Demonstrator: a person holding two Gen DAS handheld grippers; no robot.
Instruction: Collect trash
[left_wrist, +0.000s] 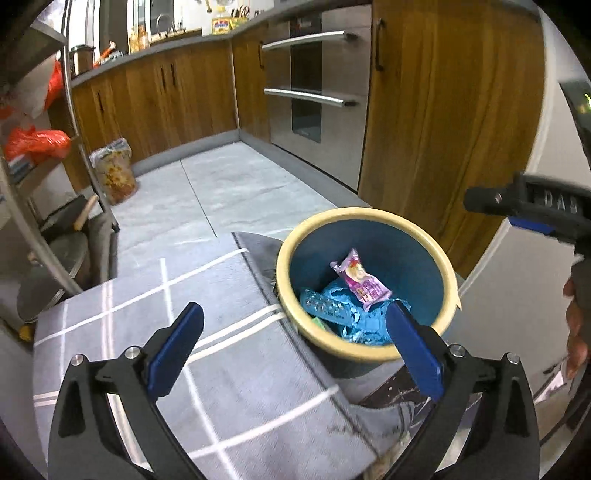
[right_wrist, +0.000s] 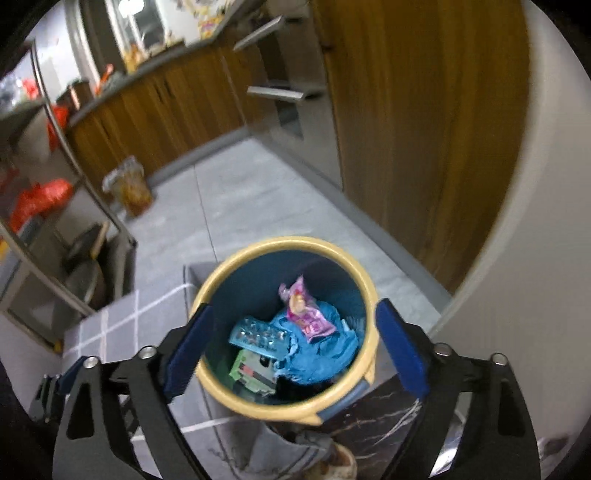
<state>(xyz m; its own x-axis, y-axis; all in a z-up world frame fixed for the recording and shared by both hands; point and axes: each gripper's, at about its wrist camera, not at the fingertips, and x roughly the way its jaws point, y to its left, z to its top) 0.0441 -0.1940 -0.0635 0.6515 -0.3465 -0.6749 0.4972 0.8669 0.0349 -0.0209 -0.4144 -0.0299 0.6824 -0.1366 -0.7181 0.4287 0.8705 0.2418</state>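
Observation:
A blue bin with a cream rim (left_wrist: 448, 273) (right_wrist: 210, 284) stands beside a grey checked cloth (left_wrist: 221, 350). Inside lie a pink wrapper (left_wrist: 360, 280) (right_wrist: 308, 312), a crumpled blue bag (right_wrist: 321, 354), a blister pack (right_wrist: 258, 338) and a green-and-white carton (right_wrist: 253, 371). My left gripper (left_wrist: 295, 332) is open above the cloth, its right finger over the bin's near rim, nothing between the fingers. My right gripper (right_wrist: 293, 330) hangs open straight above the bin, empty. The right gripper's body (left_wrist: 535, 210) shows at the left wrist view's right edge, with a hand (left_wrist: 576, 332) below it.
Wooden cabinets (left_wrist: 443, 110) and a steel oven front (left_wrist: 317, 92) stand behind the bin. A patterned bag (left_wrist: 114, 173) sits on the grey tiled floor. A metal rack with red bags (left_wrist: 37, 144) is at the left. A white curved wall (right_wrist: 535, 258) is at the right.

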